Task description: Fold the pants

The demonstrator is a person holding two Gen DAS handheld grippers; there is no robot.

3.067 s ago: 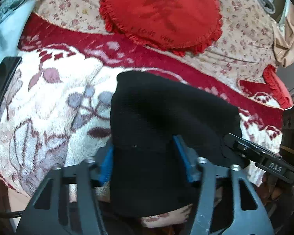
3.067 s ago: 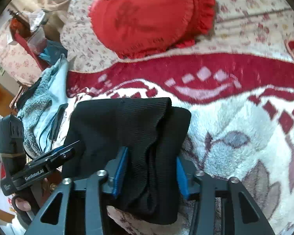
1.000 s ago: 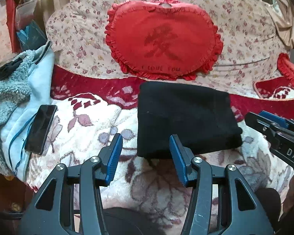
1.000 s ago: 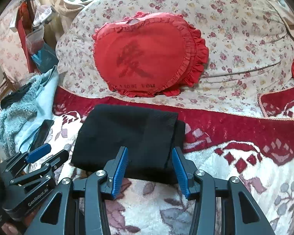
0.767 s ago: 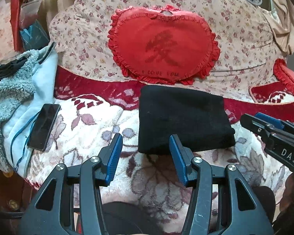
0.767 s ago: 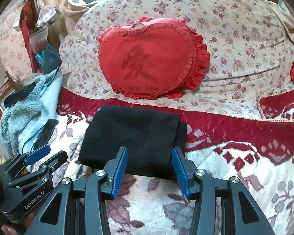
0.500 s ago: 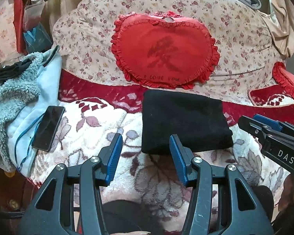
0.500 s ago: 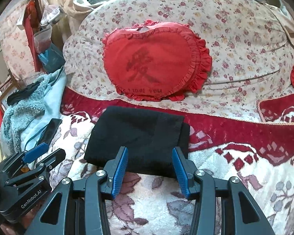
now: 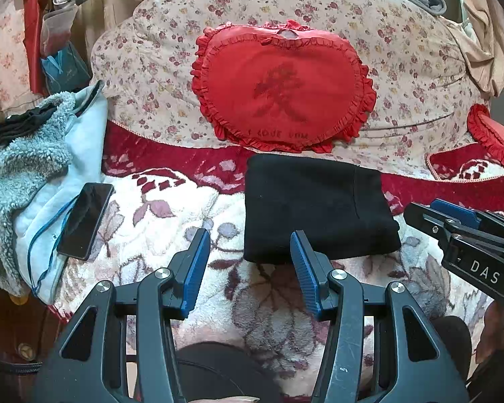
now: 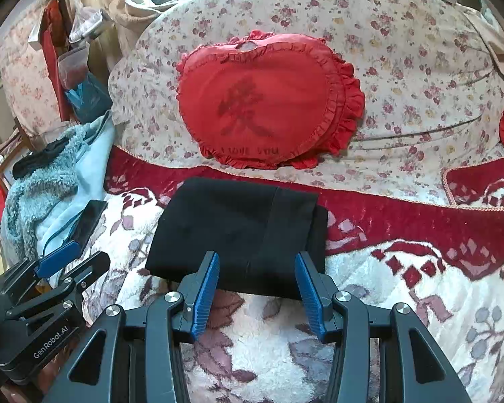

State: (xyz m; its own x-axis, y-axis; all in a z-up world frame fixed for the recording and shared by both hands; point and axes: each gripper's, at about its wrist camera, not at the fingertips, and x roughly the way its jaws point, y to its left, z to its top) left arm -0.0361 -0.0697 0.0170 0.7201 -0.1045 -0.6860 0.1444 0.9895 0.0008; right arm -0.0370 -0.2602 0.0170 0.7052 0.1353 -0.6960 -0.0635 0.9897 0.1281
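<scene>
The black pants [image 9: 316, 208] lie at frame centre as a compact folded rectangle on the floral blanket [image 9: 171, 221] below the heart cushion [image 9: 282, 90], both left gripper [image 9: 248, 265] and right gripper [image 10: 257, 283] spread apart, empty and clear of the cloth, so folding appears complete.

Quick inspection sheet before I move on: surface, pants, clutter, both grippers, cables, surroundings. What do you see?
Surface: floral plush blanket with a red border, over a sofa.
Job's things: black pants lie folded in a flat rectangle.
Clutter: phone on light blue fleece; heart cushion behind the pants.
Grippers: left gripper open, right gripper open, both empty, short of the pants.
Cables: thin blue cord beside the phone.
Surroundings: floral sofa back; hanging bags far left.
</scene>
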